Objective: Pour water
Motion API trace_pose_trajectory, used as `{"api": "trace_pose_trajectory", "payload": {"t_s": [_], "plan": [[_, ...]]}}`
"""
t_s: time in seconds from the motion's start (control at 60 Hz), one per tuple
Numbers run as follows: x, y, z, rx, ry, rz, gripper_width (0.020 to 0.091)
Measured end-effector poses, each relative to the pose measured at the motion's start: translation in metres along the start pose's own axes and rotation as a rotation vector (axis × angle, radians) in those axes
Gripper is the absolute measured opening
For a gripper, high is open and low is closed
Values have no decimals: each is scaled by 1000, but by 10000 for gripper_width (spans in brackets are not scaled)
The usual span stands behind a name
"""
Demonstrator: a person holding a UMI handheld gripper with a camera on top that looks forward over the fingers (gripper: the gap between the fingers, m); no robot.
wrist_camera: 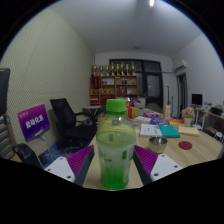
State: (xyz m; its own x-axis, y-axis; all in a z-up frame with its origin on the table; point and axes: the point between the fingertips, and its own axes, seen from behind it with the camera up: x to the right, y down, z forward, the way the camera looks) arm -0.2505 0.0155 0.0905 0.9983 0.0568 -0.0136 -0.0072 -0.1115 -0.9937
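Office desk [195, 150] ahead: your gripper [113, 165] clamps the upright green-capped bottle [115, 145] between both pads, so tip from vertical

Gripper [115, 165] clasps a green bottle [115, 145] (capped, upright)

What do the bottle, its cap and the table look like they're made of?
The bottle, standing between the jaws, looks like clear plastic: see-through, glossy, green-tinted, possibly from liquid inside. Its cap looks like opaque green plastic, smooth. The table looks like light wood or laminate with a matte, pale tan top.
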Motion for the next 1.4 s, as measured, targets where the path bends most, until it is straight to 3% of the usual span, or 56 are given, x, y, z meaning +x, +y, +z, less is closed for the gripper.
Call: {"api": "trace_pose_trajectory", "payload": {"t_s": [0.017,0.083,0.233,0.333,0.367,0.383,0.5,0.65,0.833,1.15,1.35,1.383,1.4], "plan": [[-6,1,3,-3,7,-4,819],[5,0,14,-6,40,-22,542],[11,2,22,-12,38,27,540],[6,-1,26,-4,10,-8,480],[4,-2,29,-1,-2,-17,492],[4,-2,31,-1,-8,-17,448],[-1,-12,54,-5,-102,181,447],[-6,-28,84,-106,-264,732,447],[26,-45,109,-144,-342,1244,445],[38,-91,79,-219,-565,1923,443],[39,-93,66,-227,-572,2093,447],[37,-88,39,-223,-568,2108,445],[42,-94,65,-226,-570,2114,447]]}}
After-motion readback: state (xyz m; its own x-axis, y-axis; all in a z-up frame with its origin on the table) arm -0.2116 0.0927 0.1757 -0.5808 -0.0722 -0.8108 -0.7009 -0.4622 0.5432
